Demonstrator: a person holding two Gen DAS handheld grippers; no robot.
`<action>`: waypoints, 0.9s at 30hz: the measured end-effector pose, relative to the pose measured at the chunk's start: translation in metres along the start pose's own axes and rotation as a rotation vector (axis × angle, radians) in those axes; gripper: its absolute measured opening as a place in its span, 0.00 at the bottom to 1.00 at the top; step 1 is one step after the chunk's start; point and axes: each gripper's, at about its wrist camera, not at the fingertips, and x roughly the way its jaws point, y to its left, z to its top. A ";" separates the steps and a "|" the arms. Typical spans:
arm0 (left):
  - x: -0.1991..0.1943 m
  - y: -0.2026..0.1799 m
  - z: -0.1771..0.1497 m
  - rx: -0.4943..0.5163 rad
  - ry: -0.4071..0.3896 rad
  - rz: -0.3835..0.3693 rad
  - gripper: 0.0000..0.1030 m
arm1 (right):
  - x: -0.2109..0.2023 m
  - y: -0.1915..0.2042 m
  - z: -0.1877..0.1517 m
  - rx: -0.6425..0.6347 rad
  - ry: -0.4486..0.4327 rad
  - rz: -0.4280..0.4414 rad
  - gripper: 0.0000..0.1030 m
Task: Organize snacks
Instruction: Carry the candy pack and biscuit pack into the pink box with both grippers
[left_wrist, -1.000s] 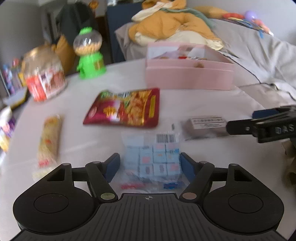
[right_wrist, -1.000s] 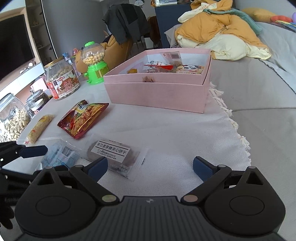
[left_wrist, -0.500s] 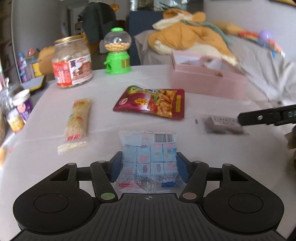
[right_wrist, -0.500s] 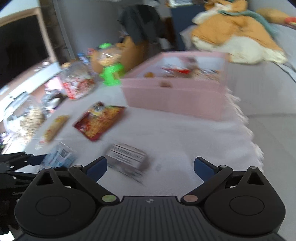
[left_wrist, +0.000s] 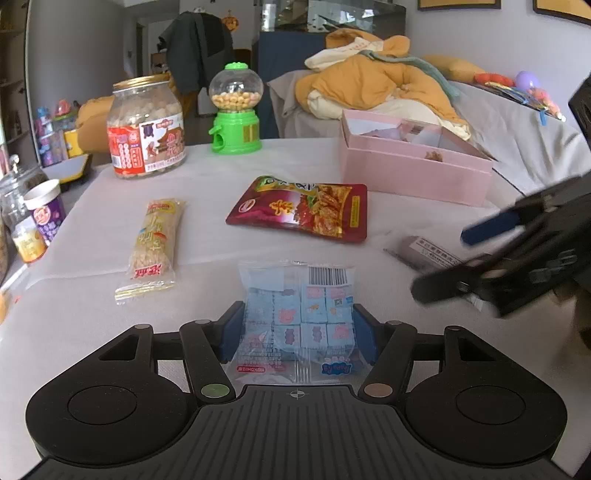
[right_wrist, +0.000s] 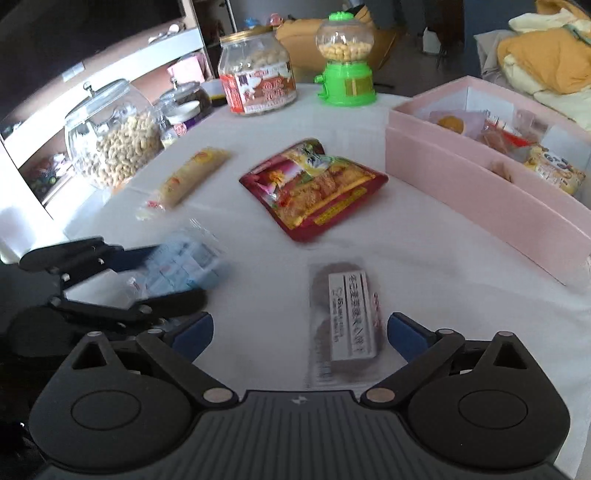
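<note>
Left tongs (left_wrist: 297, 334) clamped on the blue candy bag (left_wrist: 297, 317), near on the tabletop (left_wrist: 207, 254): light, crinkly, slippery. Right tongs (right_wrist: 298, 330) wide over the biscuit packet (right_wrist: 345, 317); take its stiff long sides.

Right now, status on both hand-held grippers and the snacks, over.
Left hand-held gripper shut on blue candy bag. Right hand-held gripper open around brown biscuit pack. Red snack pouch before pink box.
</note>
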 end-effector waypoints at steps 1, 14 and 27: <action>0.000 0.000 0.000 0.001 0.000 0.001 0.65 | 0.000 0.004 0.001 -0.015 -0.012 -0.058 0.98; -0.001 0.001 -0.002 0.001 -0.003 0.000 0.65 | 0.005 0.023 0.003 -0.094 -0.005 -0.172 0.36; -0.014 -0.004 0.020 -0.022 0.002 -0.091 0.63 | -0.086 -0.022 -0.021 0.046 -0.167 -0.255 0.35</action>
